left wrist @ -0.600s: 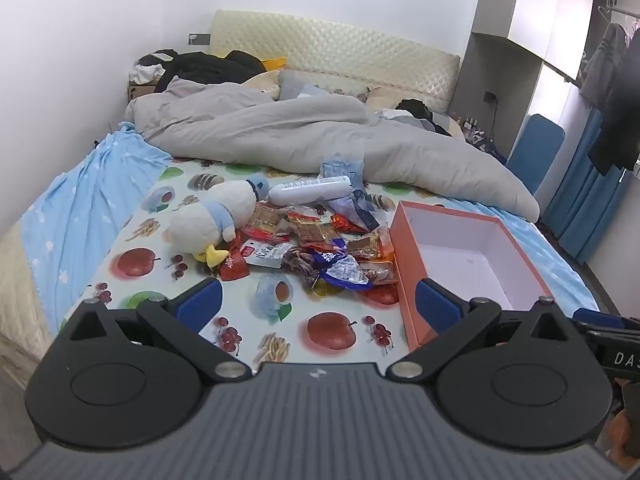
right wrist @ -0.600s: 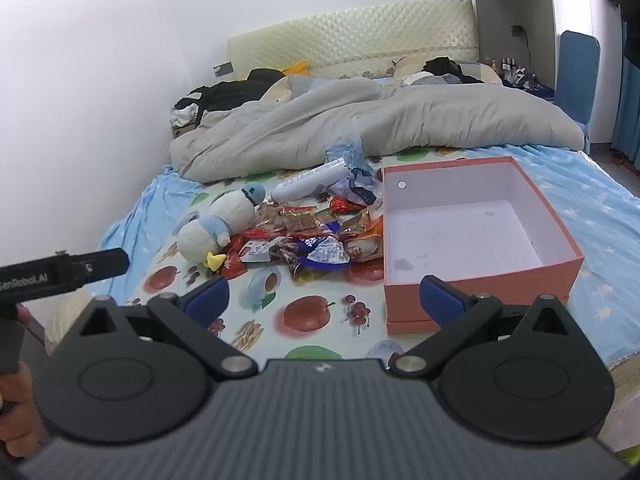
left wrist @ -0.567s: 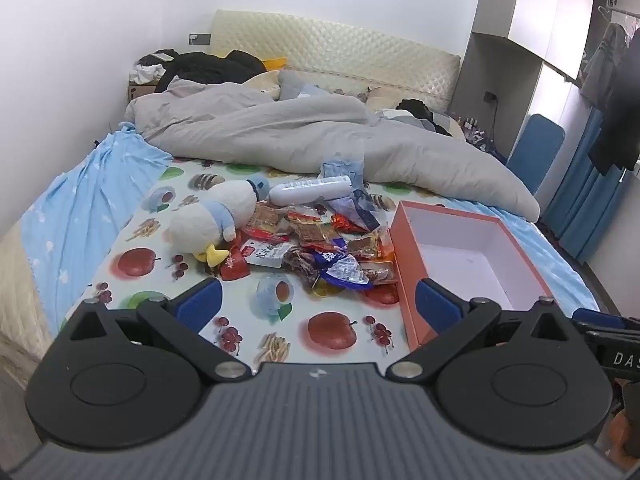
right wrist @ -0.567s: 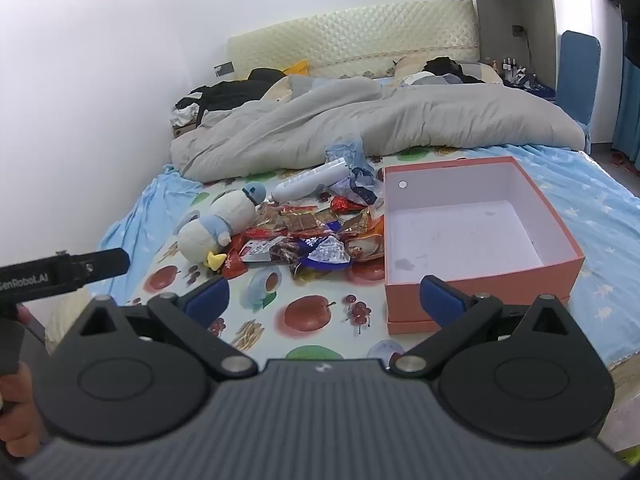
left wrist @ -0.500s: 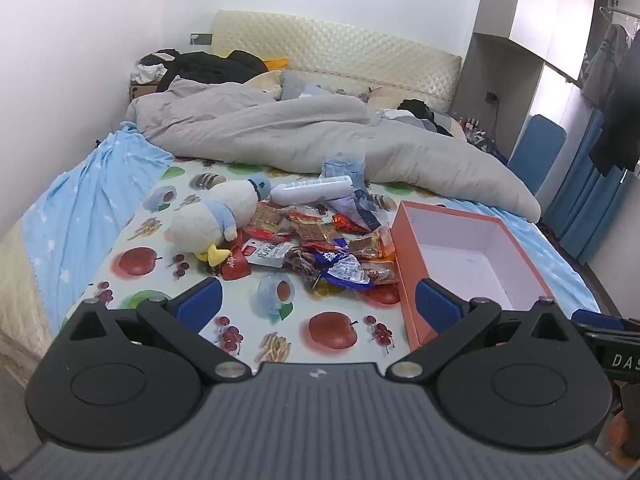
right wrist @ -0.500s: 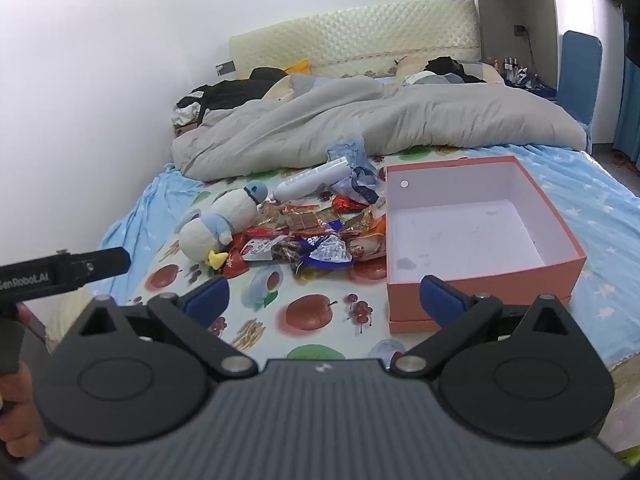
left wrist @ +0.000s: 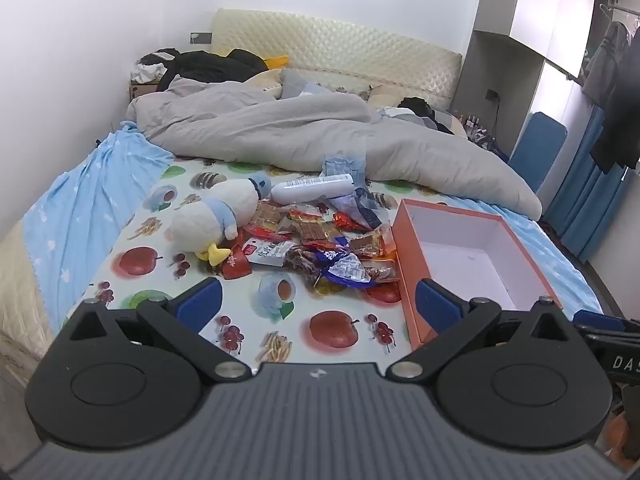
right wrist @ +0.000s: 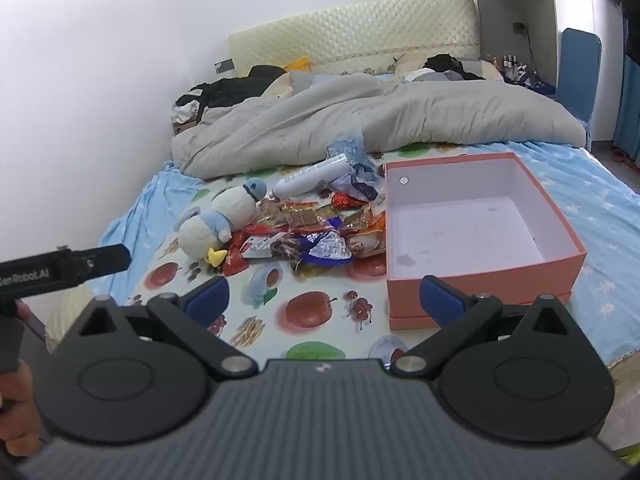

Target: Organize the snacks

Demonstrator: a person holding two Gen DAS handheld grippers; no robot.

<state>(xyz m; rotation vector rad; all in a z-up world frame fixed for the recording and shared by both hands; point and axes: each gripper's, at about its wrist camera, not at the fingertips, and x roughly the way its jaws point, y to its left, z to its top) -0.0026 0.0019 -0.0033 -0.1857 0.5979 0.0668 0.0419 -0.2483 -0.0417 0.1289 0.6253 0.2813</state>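
Both grippers hang above the near edge of the bed, angled down at it. Left gripper (left wrist: 318, 300): jaws spread to their widest, nothing between them. Right gripper (right wrist: 324, 296): same, fully spread and empty.

Snacks (left wrist: 320, 240) lie in a loose heap of wrappers on the fruit-print sheet (left wrist: 332, 324), mid-bed, touching the left wall of the box (right wrist: 480, 284). Red, orange and blue packets overlap; single items are hard to separate. A white tube (left wrist: 314, 193) lies across the far edge of the heap, with crumpled blue packaging behind it.

Box is orange outside, white inside, open top, no snacks in it. It sits right of the heap on the blue star-print sheet.

A plush duck (left wrist: 216, 220) lies on its side just left of the heap, feet touching a red packet.

Grey duvet (left wrist: 320, 140) is bunched across the far half of the bed, well clear of both grippers.

In the right wrist view a hand (right wrist: 16, 416) shows at the left edge, below the left gripper's body.
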